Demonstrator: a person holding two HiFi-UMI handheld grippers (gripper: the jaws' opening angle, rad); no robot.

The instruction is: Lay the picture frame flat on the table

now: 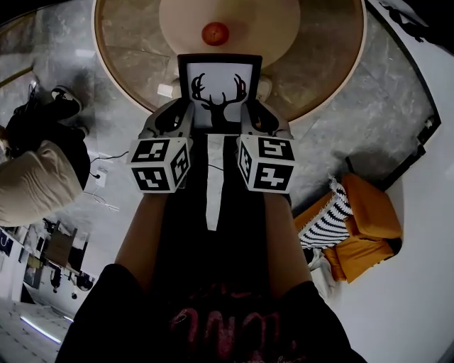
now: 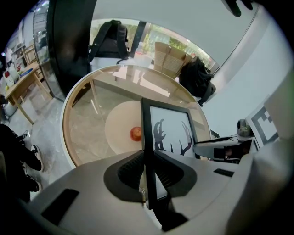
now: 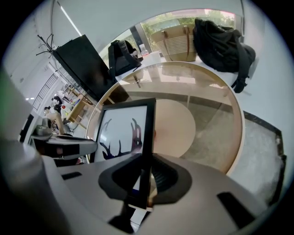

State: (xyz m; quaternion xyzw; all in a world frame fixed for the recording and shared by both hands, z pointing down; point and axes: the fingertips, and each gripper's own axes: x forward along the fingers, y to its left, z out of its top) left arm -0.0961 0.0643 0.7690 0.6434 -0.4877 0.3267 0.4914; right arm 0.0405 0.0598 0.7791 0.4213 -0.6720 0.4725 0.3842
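Note:
A black picture frame (image 1: pixel 218 88) with a deer-antler silhouette on white is held up over the near edge of the round table (image 1: pixel 135 49). My left gripper (image 1: pixel 183 113) is shut on the frame's left edge (image 2: pixel 146 151). My right gripper (image 1: pixel 250 113) is shut on the frame's right edge (image 3: pixel 148 137). The picture (image 2: pixel 172 133) faces me, tilted, and its lower part is hidden behind the grippers. In the right gripper view the antler print (image 3: pixel 120 137) shows left of the gripped edge.
A pale round mat (image 1: pixel 284 21) lies on the table with a small red fruit (image 1: pixel 215 33) on it, just beyond the frame. A striped cushion and an orange seat (image 1: pixel 369 220) stand on the floor at right. Bags (image 3: pixel 220 41) sit past the table's far side.

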